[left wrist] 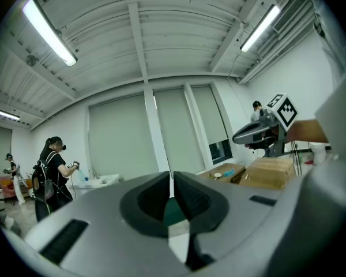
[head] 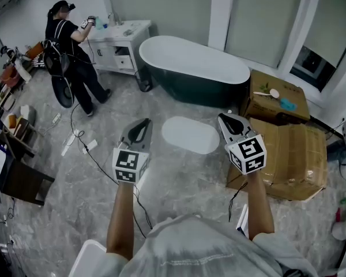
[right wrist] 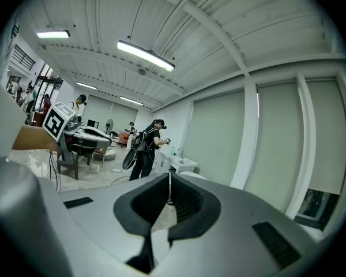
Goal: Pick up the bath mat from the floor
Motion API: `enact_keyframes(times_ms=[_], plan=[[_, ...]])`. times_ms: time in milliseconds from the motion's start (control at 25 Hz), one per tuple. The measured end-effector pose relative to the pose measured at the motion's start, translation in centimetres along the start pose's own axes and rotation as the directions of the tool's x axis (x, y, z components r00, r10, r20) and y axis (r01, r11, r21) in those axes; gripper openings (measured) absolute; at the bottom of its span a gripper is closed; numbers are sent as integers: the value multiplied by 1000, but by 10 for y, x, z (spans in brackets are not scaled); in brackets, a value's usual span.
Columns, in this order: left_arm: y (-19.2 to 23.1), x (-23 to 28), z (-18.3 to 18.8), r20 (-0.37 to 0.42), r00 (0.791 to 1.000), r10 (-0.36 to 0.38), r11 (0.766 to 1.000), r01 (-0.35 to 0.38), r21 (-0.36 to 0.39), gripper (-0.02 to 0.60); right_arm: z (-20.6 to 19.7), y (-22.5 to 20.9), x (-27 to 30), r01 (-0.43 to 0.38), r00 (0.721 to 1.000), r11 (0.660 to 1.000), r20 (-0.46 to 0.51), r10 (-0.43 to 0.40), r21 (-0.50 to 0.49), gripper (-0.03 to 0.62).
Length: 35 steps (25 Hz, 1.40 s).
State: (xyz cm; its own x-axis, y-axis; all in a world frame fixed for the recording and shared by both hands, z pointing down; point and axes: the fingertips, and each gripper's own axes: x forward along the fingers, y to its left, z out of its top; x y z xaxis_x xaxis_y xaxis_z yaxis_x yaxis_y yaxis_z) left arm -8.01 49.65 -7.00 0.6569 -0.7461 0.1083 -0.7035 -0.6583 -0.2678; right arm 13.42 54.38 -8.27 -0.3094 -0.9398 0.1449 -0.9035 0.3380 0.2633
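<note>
White oval bath mat [head: 190, 134], marbled flr [head: 75, 203]

Right gripper [right wrist: 169, 175], fingers [right wrist: 144, 207] together, seemingly empty.

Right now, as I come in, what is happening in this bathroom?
A person holds a left gripper and a right gripper out in front, roughly level. Both are shut and empty. The white oval bath mat lies flat on the floor between them, in front of the dark green bathtub, not yet touched. A second person stands at the white vanity in the far corner.
</note>
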Motion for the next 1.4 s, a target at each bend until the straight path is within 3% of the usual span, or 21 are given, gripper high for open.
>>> enact_keyframes(times_ms=[160, 200, 240, 280, 680, 1080, 1400], plan=[[-4, 4, 2, 13, 1000, -20, 1000, 20, 2, 23, -5, -6, 2, 17, 1000, 1000, -12, -17, -13, 18], [-7, 5, 2, 4, 1000, -26, 1000, 26, 2, 70, -7, -8, 2, 16, 1000, 1000, -14, -17, -10, 26], [-10, 7, 2, -6, 999, -34, 999, 34, 5, 155, -9, -10, 2, 11, 1000, 1000, -18, -11, -5, 70], [-14, 9, 1, -16, 999, -42, 999, 43, 13, 179, -12, -11, 3, 3, 1000, 1000, -23, -3, -3, 129], [-29, 24, 0, -15, 999, -30, 999, 30, 16, 221, -25, -26, 3, -43, 999, 999, -24, 43, 3, 227], [-31, 38, -22, -41, 998, 40, 998, -41, -42, 224, -50, -49, 13, -86, 996, 996, -29, 87, 10, 229], [13, 73, -47, -83, 994, 65, 996, -70, -53, 223, -61, -60, 73, -107, 993, 994, -45, 108, 29, 229]])
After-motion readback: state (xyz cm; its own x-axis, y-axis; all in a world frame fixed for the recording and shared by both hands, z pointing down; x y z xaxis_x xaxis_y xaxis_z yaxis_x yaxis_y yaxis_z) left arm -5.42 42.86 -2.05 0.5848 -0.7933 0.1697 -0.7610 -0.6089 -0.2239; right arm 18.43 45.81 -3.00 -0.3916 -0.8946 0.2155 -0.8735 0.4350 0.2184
